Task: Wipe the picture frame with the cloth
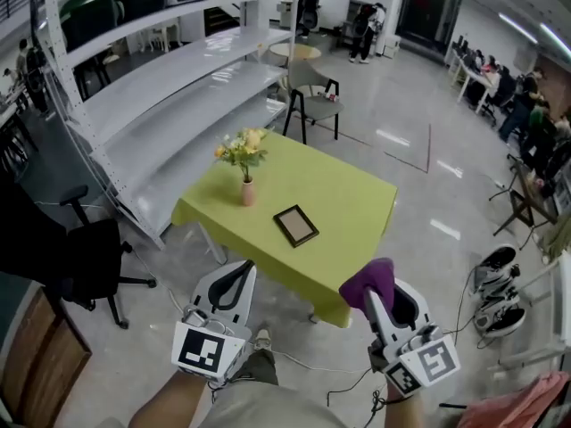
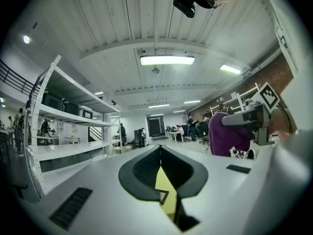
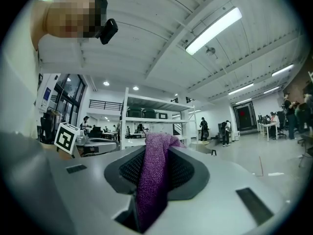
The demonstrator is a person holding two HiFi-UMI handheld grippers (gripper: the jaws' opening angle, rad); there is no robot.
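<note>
Wiping is judged not yet begun: the purple cloth (image 1: pixel 368 277) is pinched in the right tongs (image 1: pixel 378 296), the left tongs (image 1: pixel 235 282) are pressed together (nothing between them), and the picture frame (image 1: pixel 295 225) is seen lying flat on the far counter (image 1: pixel 357 199), well apart from both

— What sort of place is this?
— A big open workroom, part lab, part office: tall white metal shelving (image 1: pixel 161 87), a polished floor (image 1: pixel 410 141), strip lights (image 2: pixel 167 60) on a ribbed ceiling (image 2: pixel 112 18), people (image 1: pixel 504 83) seated in a row, a black office chair (image 1: pixel 80 257)
</note>
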